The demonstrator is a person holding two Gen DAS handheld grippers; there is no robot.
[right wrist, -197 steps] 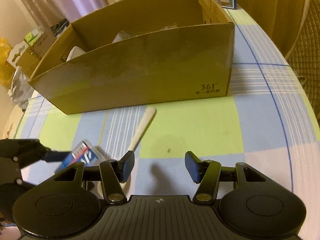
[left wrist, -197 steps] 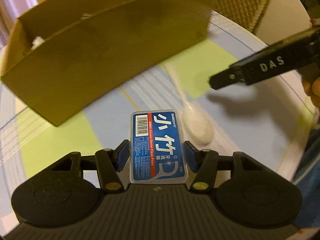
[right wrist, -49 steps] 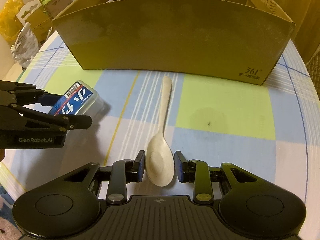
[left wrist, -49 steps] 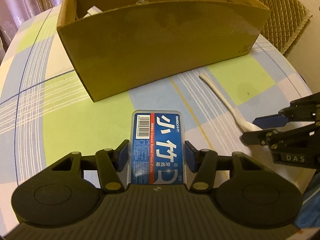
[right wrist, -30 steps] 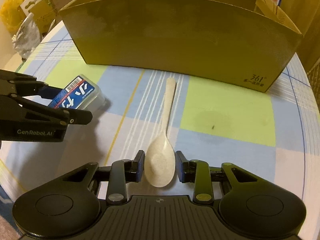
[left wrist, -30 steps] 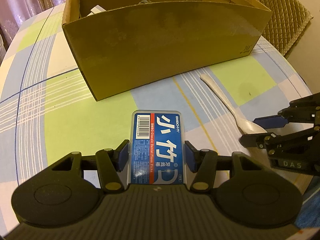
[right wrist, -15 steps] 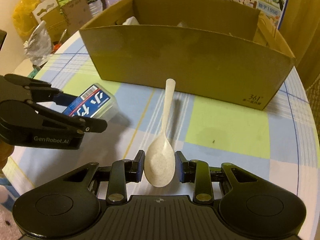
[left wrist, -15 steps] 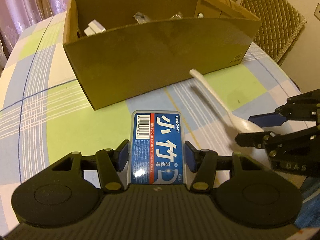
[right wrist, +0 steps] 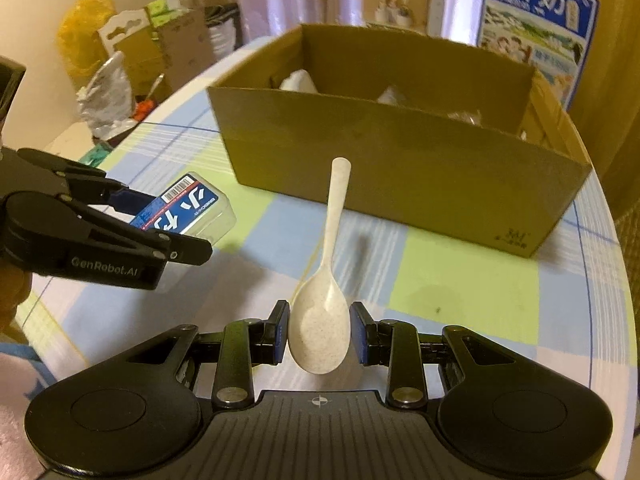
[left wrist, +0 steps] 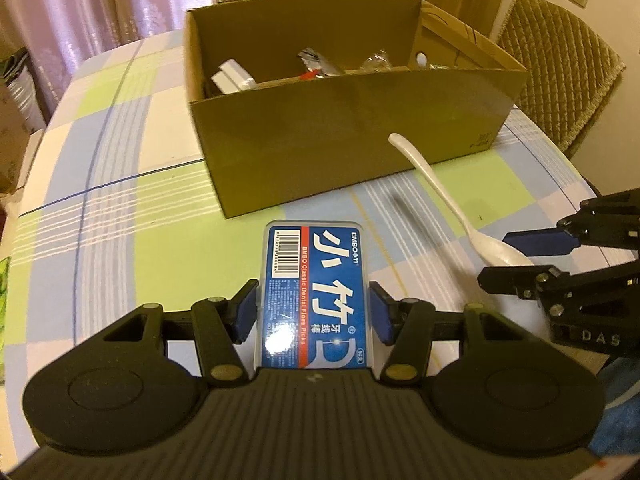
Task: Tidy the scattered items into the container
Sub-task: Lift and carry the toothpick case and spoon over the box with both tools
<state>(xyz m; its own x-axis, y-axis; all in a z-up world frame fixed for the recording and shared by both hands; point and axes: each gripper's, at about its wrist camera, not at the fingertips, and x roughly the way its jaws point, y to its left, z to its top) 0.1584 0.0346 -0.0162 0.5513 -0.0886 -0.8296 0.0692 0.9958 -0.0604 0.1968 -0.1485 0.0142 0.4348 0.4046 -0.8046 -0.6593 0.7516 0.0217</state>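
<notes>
My left gripper (left wrist: 314, 308) is shut on a clear floss-pick box with a blue label (left wrist: 316, 288), held above the checked tablecloth. The same box (right wrist: 188, 208) shows at the left of the right wrist view, between the left gripper's fingers (right wrist: 188, 248). My right gripper (right wrist: 319, 330) is shut on the bowl of a cream plastic spoon (right wrist: 326, 304), its handle pointing up toward the cardboard box (right wrist: 400, 168). In the left wrist view the spoon (left wrist: 448, 196) hangs at the right, gripped by the right gripper (left wrist: 516, 256). The open cardboard box (left wrist: 352, 140) stands just beyond both, with several small items inside.
The round table's checked cloth (left wrist: 120, 184) spreads left of the box. A quilted chair (left wrist: 560, 76) stands at the back right. Behind the table are a milk carton box (right wrist: 536, 32), cardboard cartons and bags (right wrist: 108, 80) on the floor at the left.
Both grippers have risen with their loads. The spoon has come off the cloth, and the inside of the cardboard box now shows over its near wall.
</notes>
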